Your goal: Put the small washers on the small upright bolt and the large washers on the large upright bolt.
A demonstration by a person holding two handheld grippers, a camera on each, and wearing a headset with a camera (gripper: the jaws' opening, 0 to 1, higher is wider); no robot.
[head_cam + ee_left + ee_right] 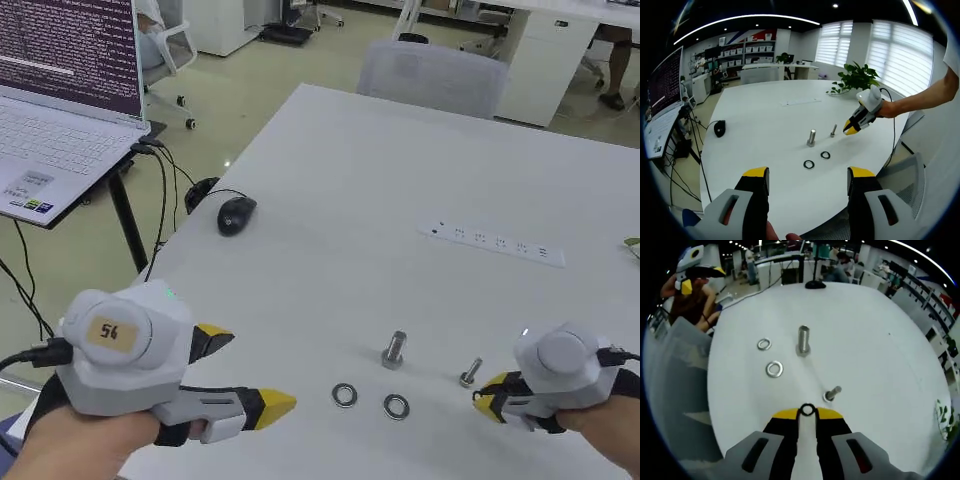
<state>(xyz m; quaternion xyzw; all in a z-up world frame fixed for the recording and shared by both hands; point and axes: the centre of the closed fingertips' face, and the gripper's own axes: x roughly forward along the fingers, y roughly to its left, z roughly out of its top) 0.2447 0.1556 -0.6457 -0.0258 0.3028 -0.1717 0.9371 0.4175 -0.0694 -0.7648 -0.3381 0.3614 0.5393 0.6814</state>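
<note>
My right claw (pixel 807 416) is shut tight on a small washer (pixel 808 405). The washer stands on its edge between the yellow tips. This claw is low over the white table (pixel 400 170), just beside the small bolt (pixel 470 373). I cannot tell if the claw touches the table. The small bolt stands on its head near my side of the table. The big bolt (pixel 394 350) stands up near it, to its left. Nearer to me than the big bolt, a washer (pixel 337 395) and a second washer (pixel 405 407) lie flat, side by side but not touching. My left claw (pixel 245 370) is wide open with nothing in it. It is off to the left, well apart from the bolts. Farther back on the table are a black mouse (pixel 236 214) and a white power strip (pixel 495 243)
</note>
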